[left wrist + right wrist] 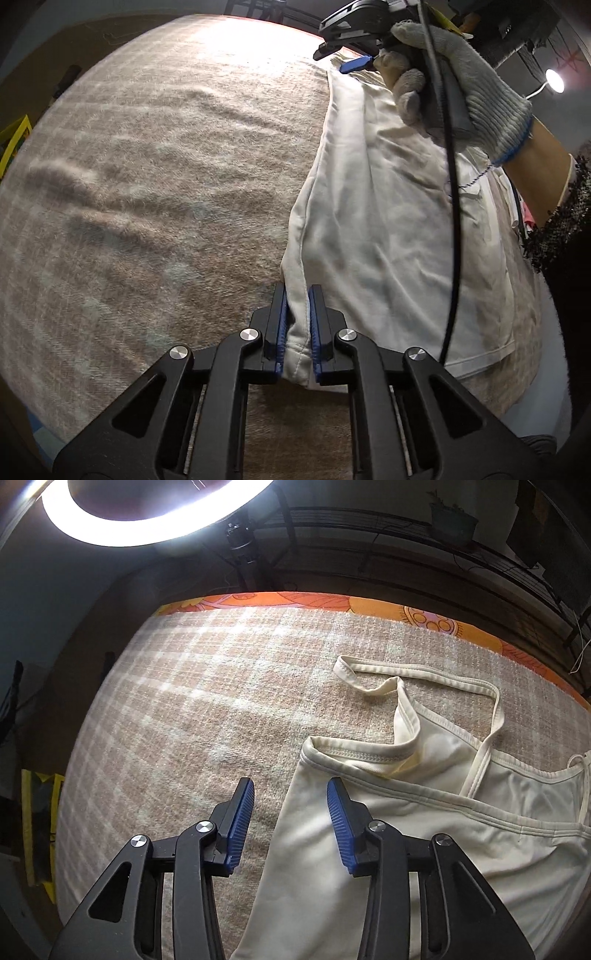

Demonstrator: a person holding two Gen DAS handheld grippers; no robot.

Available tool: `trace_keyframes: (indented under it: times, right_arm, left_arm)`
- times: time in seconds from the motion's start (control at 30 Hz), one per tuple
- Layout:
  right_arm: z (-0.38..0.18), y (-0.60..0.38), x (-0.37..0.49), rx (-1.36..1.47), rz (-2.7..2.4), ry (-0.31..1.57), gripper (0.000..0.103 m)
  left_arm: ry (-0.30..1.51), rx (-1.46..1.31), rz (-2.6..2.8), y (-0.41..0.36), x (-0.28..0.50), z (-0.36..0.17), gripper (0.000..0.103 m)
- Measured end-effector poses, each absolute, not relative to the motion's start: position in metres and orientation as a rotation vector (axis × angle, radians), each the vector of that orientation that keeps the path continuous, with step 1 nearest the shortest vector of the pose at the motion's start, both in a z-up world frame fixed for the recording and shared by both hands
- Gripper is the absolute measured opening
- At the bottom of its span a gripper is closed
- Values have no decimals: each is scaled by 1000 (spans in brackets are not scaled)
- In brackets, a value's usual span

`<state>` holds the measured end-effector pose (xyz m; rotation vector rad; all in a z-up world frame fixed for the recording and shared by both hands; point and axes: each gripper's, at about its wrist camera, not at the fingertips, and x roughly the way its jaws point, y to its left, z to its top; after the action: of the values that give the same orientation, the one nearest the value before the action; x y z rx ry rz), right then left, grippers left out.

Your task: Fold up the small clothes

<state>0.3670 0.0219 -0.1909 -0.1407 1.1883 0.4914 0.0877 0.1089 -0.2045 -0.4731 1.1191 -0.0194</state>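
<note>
Our left gripper (297, 325) pinches the white camisole's (388, 229) bottom corner. Its long side edge runs straight ahead to our right gripper (291, 823), part-open astride that edge, gripping nothing yet

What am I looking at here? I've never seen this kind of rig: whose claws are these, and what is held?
A person holds a hand-operated claw in each hand, each with a camera looking along its fingers. The left claw is shut on the edge of a cream strappy top lying on a checked blanket. In that view a gloved hand carries the other tool. The right claw is open, straddling the top's edge without gripping it. A ring light glows above.
</note>
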Motion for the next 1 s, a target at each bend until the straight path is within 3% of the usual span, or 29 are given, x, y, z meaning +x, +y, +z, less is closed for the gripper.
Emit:
trace_keyframes:
  times: [0.1,0.23,0.33,1.0]
  right_arm:
    - [-191,31,368,-198,471,1176,34]
    - [-192,35,369,-284,444,1161,8]
    - [-189,26,373,-236,469,1174,2]
    - [-128,-109,372,-17,511,1054,1]
  left_arm:
    - [1110,-469,-39,106,87,-202,6]
    - [1089,-452,-60,99,86,-195,5]
    - [1064,-426,-68,95,81,-185,5]
    - [1002,-269,-226,11,82,-152,5]
